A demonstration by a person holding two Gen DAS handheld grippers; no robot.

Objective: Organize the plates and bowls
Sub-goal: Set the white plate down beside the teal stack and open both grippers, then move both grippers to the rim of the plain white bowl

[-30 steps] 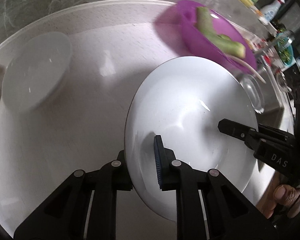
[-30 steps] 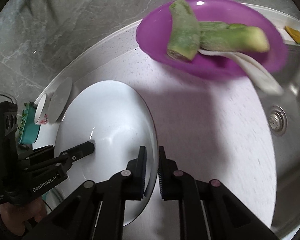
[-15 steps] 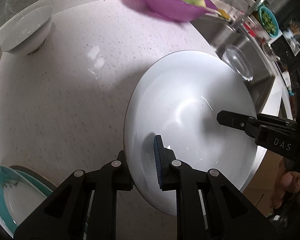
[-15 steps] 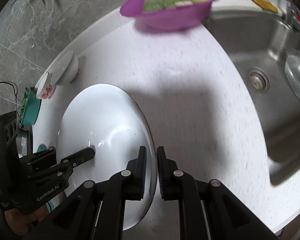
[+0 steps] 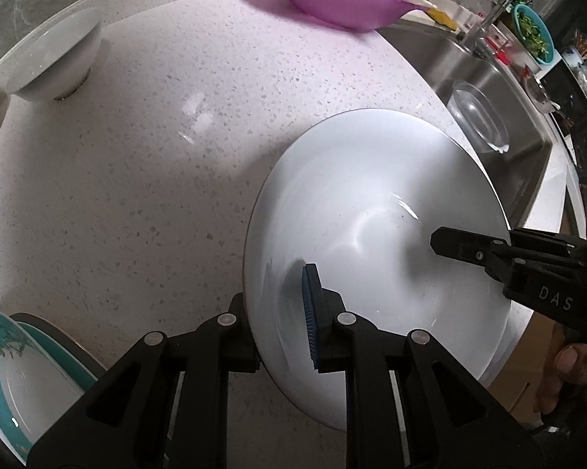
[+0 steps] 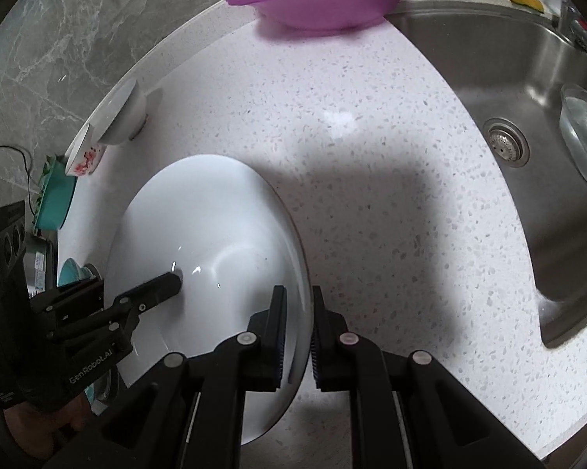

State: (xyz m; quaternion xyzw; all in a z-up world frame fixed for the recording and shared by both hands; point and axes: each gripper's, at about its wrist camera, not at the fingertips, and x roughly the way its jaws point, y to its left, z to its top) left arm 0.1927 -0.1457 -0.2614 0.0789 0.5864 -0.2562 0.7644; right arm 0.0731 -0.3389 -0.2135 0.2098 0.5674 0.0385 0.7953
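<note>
while both tools pinch its rim, the large white plate (image 5: 371, 211) hangs tilted over the speckled tabletop (image 5: 137, 164): the left tool (image 5: 281, 308) clamps one edge, the right tool (image 6: 296, 324) the opposite edge. farther off, a purple bowl (image 6: 324, 4) holds green vegetable pieces, a small white bowl (image 5: 54, 62) looks empty, and a clear glass dish (image 6: 584, 140) lies in the sink (image 6: 508, 58). teal-rimmed plates (image 5: 15, 383) sit stacked by the left tool.
</note>
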